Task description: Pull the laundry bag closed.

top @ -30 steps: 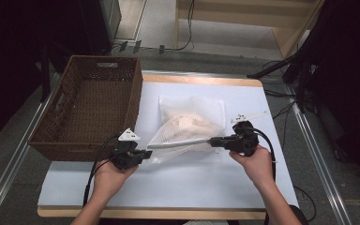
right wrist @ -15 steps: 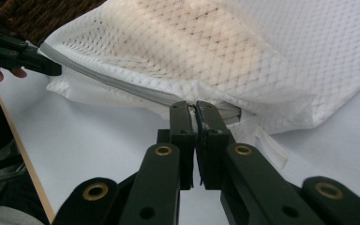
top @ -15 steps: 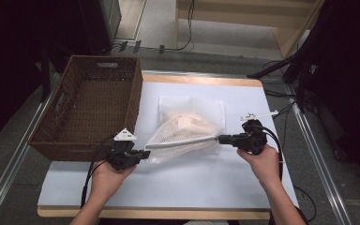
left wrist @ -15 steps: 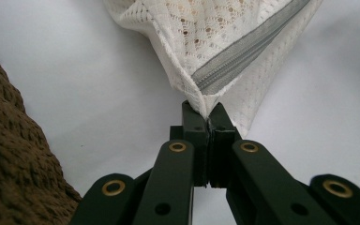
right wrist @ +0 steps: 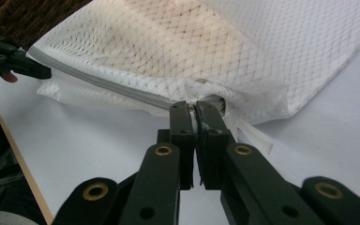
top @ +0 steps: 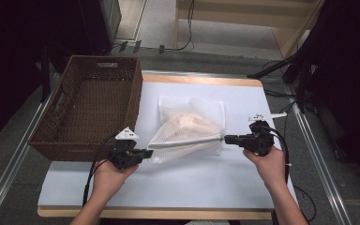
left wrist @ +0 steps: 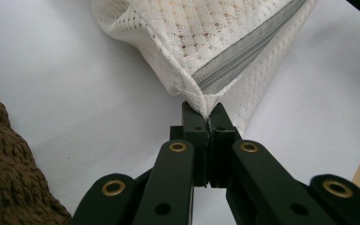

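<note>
A white mesh bag [top: 187,129] with something beige inside lies on the white mat, and its grey zipper [top: 187,143] is stretched taut between my two grippers. My left gripper [top: 149,152] is shut on the bag's corner at the zipper's left end, which shows up close in the left gripper view [left wrist: 208,115] with the zipper [left wrist: 243,51] running away from it. My right gripper [top: 226,138] is shut on the zipper pull at the other end. In the right gripper view [right wrist: 196,108] its jaws pinch the pull at the bag's edge [right wrist: 215,51]. The left gripper [right wrist: 47,72] shows farther off.
A brown wicker basket [top: 104,60] stands at the left of the table, close to my left hand, and its weave shows in the left gripper view [left wrist: 0,164]. The white mat [top: 192,187] has free room in front. The table's wooden edge [top: 168,213] runs along the near side.
My right gripper has moved to the right along the zipper, and the zipper line between the grippers has grown longer. The left gripper has kept still on the bag's corner.
</note>
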`<state>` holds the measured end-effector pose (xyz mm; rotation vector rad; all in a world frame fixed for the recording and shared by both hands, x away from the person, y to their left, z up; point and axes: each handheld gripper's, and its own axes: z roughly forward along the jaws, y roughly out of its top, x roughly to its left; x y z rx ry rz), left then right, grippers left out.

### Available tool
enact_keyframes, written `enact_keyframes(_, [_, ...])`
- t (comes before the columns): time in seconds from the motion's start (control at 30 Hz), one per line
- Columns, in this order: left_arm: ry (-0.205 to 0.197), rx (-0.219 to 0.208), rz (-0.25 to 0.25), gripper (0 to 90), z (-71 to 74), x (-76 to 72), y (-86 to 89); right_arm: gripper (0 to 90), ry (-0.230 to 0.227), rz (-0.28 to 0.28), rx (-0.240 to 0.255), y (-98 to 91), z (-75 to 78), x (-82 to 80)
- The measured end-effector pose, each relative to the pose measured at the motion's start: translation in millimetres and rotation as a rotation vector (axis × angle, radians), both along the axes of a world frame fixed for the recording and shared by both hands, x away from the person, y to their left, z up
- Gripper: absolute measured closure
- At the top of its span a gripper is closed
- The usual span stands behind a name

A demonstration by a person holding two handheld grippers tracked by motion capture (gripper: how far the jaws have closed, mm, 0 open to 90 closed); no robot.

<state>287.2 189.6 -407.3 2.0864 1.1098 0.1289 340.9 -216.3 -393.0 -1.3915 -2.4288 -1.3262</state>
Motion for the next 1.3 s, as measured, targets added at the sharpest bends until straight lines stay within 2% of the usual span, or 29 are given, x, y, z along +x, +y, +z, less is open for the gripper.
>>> enact_keyframes(0.17, [-0.010, 0.002, 0.003, 89.8, 1.7, 2.5, -0.6, 87.1, -0.007, -0.008, 0.005, 2.1, 1.5, -3.1])
enact_keyframes(0.27, [-0.009, -0.035, 0.009, 89.8, 4.9, 4.3, 3.9, 87.1, -0.012, -0.008, 0.015, -0.1, 3.7, -5.9])
enact_keyframes(0.4, [-0.016, -0.024, 0.001, 89.8, 6.1, 2.6, -0.6, 87.1, -0.040, -0.020, 0.035, -3.4, 15.7, -12.0])
enact_keyframes(0.47, [-0.008, -0.017, -0.005, 89.8, 3.0, 2.9, -3.2, 87.1, -0.062, -0.025, 0.066, -7.8, 24.3, -15.4])
enact_keyframes(0.5, [0.002, -0.005, -0.007, 89.8, 0.4, 3.3, -4.0, 87.1, -0.059, -0.024, 0.066, -8.0, 25.2, -15.8])
enact_keyframes(0.57, [0.008, 0.014, -0.005, 89.8, -1.6, 3.2, -3.8, 87.1, -0.052, -0.014, 0.039, -6.3, 20.7, -16.3])
enact_keyframes(0.7, [-0.006, 0.027, 0.001, 89.8, 2.8, -1.0, 0.3, 87.2, -0.015, -0.017, 0.023, -3.5, 7.4, -10.9])
enact_keyframes(0.77, [0.000, 0.029, 0.022, 89.9, 3.4, -1.7, 5.4, 87.2, -0.006, -0.026, 0.005, -1.6, 2.3, -7.4])
enact_keyframes(0.83, [0.016, 0.017, 0.025, 89.9, 2.1, -1.7, 9.0, 87.2, 0.006, -0.035, -0.014, -3.7, -2.4, -4.0])
enact_keyframes(0.93, [0.014, 0.027, 0.019, 89.9, 1.3, -3.3, 6.3, 87.2, 0.028, -0.048, -0.015, -11.3, -7.7, 0.4])
enact_keyframes(1.0, [0.004, 0.037, 0.018, 89.9, 1.9, -3.8, 4.5, 87.2, 0.021, -0.052, -0.052, -12.0, -9.9, 1.8])
enact_keyframes(1.3, [0.008, 0.045, 0.041, 90.0, 2.5, -2.4, 9.8, 87.3, 0.013, -0.057, -0.032, -2.2, -11.0, 7.1])
